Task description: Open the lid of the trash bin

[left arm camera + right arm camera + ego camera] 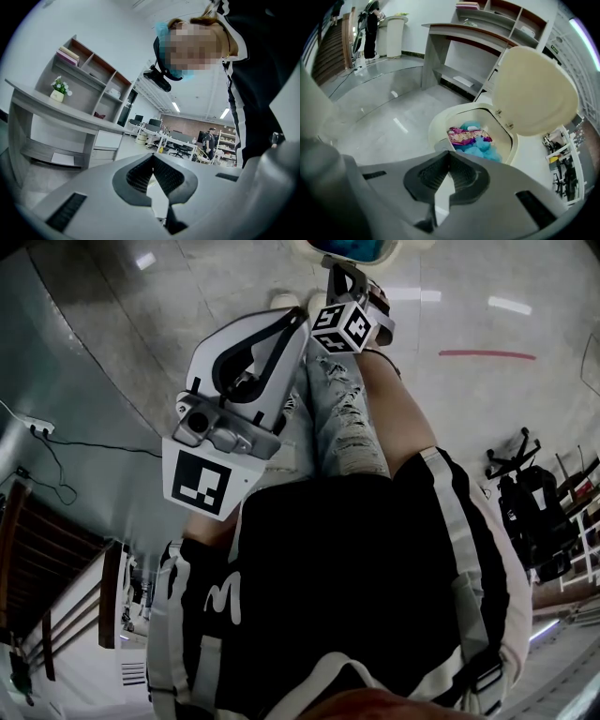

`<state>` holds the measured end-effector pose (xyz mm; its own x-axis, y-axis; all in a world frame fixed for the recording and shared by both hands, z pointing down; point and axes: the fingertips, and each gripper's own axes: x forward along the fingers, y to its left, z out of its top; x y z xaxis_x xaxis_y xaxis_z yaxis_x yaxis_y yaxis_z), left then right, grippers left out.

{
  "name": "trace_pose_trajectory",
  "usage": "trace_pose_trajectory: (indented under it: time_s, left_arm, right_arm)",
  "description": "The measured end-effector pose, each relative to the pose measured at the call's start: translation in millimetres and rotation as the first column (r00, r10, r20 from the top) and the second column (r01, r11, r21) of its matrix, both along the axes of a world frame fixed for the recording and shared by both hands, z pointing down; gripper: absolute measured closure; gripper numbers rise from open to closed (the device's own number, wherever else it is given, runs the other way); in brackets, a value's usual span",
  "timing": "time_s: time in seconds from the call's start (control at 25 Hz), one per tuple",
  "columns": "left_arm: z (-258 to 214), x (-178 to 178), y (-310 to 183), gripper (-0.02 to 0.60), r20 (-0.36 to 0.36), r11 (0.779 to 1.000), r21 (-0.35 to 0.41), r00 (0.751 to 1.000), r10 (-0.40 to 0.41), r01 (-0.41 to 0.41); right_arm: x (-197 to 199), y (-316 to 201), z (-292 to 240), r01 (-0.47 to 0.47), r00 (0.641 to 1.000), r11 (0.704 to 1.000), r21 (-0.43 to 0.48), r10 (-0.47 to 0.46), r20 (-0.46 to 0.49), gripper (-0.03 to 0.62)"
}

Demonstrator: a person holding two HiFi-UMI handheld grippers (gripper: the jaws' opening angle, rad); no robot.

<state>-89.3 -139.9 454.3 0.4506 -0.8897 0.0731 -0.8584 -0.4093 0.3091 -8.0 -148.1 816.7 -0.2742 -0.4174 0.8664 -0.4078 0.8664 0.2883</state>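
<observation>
1. Closed tip to tip on the right gripper, with only a slim gap lower down between the ribbed pads. Nothing clamped, nothing touched. Hangs above and short of the trash bin, aimed down into it.
2. Same on the left gripper: drawn together at the tips, empty, in contact with nothing. Points up and away from the bin, toward the person's torso, a curved desk backed by shelving, and a small potted plant on the desk's top.
3. Looks done, as to the task. Lid tipped back and standing upright on its hinges at the far side of the rim, leaving the mouth of the bin wide open. Inside, in plain sight, a purple-and-pink snack wrapper lying on crumpled blue material.
4. Stands on the grey floor, close to the foot of the desk. Shows in the head view only as a sliver at the top edge, beyond the person's feet.
5. Nothing obviously left to do, judging by how things lie, beyond keeping clear of the raised lid. Cannot tell whether the lid holds open by itself or would drop at a nudge.
</observation>
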Motion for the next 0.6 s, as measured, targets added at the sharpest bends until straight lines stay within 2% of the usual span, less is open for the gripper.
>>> trace_pose_trajectory:
  time_s: [0.16,0.32,0.6]
  left_arm:
    - [-3.4,2.0,1.6,0.580,0.002,1.000,0.002,1.000,-0.002,0.002]
    - [-10.1,3.0,-0.1,0.580,0.009,1.000,0.009,1.000,0.000,0.000]
    - [-12.3,-4.3,-0.1,0.580,0.028,1.000,0.009,1.000,-0.003,0.003]
  right_arm:
    - [0.5,-0.6,-1.8,-0.001,1.000,0.999,-0.035,0.002,0.020,0.586]
    - [3.9,-6.0,-6.9,-0.068,0.995,0.993,-0.095,0.075,0.069,0.585]
    - [12.3,-6.0,-17.9,-0.084,0.990,0.993,-0.081,0.092,0.108,0.585]
